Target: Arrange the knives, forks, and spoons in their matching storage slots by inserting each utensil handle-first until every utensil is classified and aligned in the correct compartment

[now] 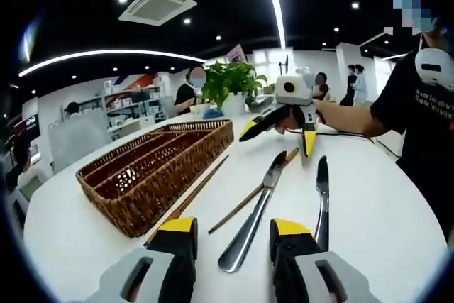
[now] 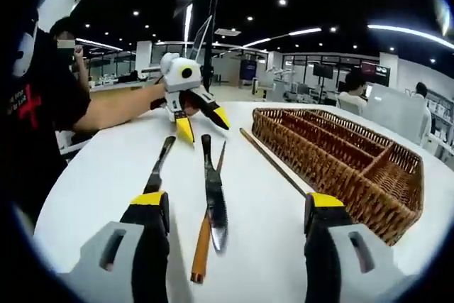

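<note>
White table (image 1: 383, 218) is seen under both views. Left gripper (image 1: 233, 240) and right gripper (image 2: 235, 219) are held spread, nothing pinched. Knife (image 1: 250, 226), second knife (image 1: 323, 200) and chopsticks (image 1: 190, 200) lie beside the wicker tray (image 1: 152, 164). One knife should be gripped mid-handle, then slid handle-first.

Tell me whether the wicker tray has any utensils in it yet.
Empty. The wicker tray shows bare compartments in both views; the knife and the chopsticks lie on the white table beside it.

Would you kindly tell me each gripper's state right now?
Left gripper: open, holding nothing.
Right gripper: open, holding nothing.
</note>
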Demonstrator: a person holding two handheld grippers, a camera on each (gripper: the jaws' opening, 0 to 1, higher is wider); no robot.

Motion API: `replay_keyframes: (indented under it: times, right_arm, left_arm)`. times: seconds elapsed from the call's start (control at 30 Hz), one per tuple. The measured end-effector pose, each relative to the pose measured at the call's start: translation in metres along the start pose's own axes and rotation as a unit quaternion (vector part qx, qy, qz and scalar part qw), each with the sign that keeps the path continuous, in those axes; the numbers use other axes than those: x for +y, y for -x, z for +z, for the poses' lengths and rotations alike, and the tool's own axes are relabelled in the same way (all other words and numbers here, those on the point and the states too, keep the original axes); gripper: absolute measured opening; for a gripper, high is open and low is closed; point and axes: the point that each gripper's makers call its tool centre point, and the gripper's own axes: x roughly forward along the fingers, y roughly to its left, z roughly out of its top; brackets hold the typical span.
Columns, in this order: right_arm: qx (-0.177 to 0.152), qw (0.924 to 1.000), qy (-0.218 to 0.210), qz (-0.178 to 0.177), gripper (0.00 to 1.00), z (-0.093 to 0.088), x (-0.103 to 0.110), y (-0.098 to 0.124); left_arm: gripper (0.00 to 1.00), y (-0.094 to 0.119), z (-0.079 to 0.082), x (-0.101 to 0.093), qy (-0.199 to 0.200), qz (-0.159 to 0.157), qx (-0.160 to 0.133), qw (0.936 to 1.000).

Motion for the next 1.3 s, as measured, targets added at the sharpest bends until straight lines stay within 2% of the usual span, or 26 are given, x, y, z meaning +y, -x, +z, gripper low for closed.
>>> replay_keyframes:
  times: [0.27, 0.5, 0.63, 0.87, 1.1, 1.3]
  right_arm:
    - [0.026, 0.9995, -0.008, 0.016, 0.51, -0.013, 0.006, -0.005]
    - [0.037, 0.9987, -0.017, 0.03, 0.31, -0.017, 0.011, -0.007]
    - [0.039, 0.9985, -0.018, 0.034, 0.27, -0.018, 0.012, -0.008]
    - [0.042, 0.9981, -0.011, 0.043, 0.12, -0.018, 0.015, -0.007]
    - [0.047, 0.9979, 0.015, 0.043, 0.11, -0.018, 0.016, -0.005]
    - [0.034, 0.9983, 0.024, 0.042, 0.11, -0.008, 0.017, -0.001]
  left_arm:
    - [0.4, -0.008, -0.002, -0.009, -0.008, -0.018, 0.01, 0.9998]
    - [0.41, -0.01, -0.004, -0.008, -0.006, -0.018, 0.015, 0.9997]
    - [0.42, -0.01, -0.001, -0.008, -0.007, -0.016, 0.012, 0.9998]
    - [0.45, -0.011, -0.001, -0.007, -0.006, -0.012, 0.012, 0.9998]
    - [0.43, -0.012, 0.002, -0.009, -0.011, -0.014, 0.01, 0.9998]
    - [0.41, -0.019, 0.004, -0.018, -0.021, -0.025, 0.012, 0.9994]
